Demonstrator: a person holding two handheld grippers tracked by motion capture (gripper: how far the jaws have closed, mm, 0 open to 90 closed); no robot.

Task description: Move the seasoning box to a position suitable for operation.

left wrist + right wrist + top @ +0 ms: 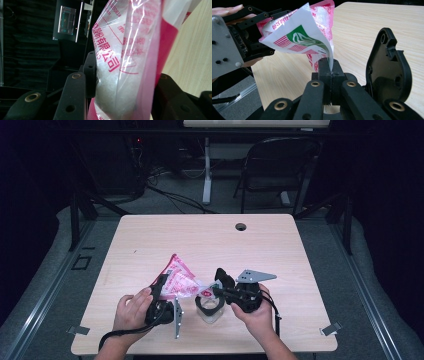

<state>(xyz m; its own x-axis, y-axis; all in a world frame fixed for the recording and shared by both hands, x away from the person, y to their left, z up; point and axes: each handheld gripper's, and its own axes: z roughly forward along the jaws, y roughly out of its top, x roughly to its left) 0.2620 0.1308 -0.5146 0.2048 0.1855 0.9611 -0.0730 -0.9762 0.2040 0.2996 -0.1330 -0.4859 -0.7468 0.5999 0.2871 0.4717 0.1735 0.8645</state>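
A pink and white plastic bag (177, 277) with red print hangs over the front of the wooden table (210, 235), stretched between both grippers. My left gripper (161, 285) is shut on the bag's filled body (130, 50), with a black jaw pressing each side. My right gripper (210, 292) is shut on the bag's thin edge, and the white sheet (299, 37) rises from between its closed fingertips (331, 67). The left gripper (262, 32) and its hand appear at the left of the right gripper view.
A black plastic piece (387, 67) stands just right of my right gripper, above a dark ring on a clear base (208, 309). A round hole (241, 226) lies near the table's far edge. A folding chair (280, 165) stands behind the table.
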